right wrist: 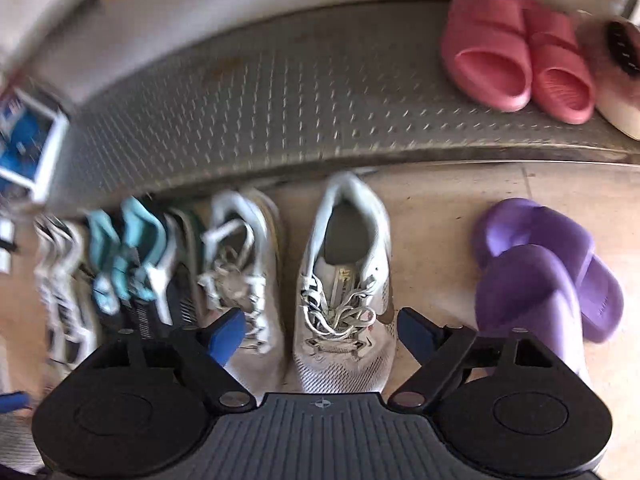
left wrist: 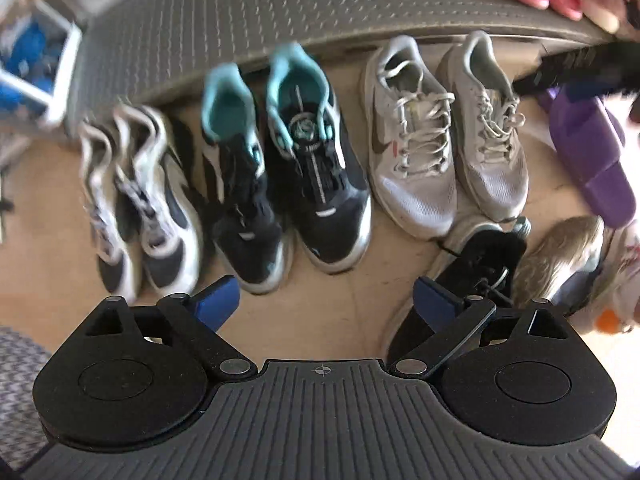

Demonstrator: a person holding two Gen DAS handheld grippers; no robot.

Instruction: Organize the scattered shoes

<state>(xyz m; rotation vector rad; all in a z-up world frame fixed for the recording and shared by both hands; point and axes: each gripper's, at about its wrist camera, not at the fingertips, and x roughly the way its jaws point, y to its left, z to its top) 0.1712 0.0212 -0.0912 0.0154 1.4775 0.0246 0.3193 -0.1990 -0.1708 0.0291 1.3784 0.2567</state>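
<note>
Each hand-held gripper (left wrist: 326, 298) has blue fingers (left wrist: 218, 300); black linkages, silver pivots, ribbed grey base

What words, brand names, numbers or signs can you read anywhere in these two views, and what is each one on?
No text can be read in either view.
White sneaker: gold tongue label, too small to read; only a dark swoosh-shaped mark on its side, no letters.
Black and teal sneaker: round dial with a mark, too blurred to read.
Blue and white box: print is blurred.
Pink slides and purple slides: no lettering visible.
</note>
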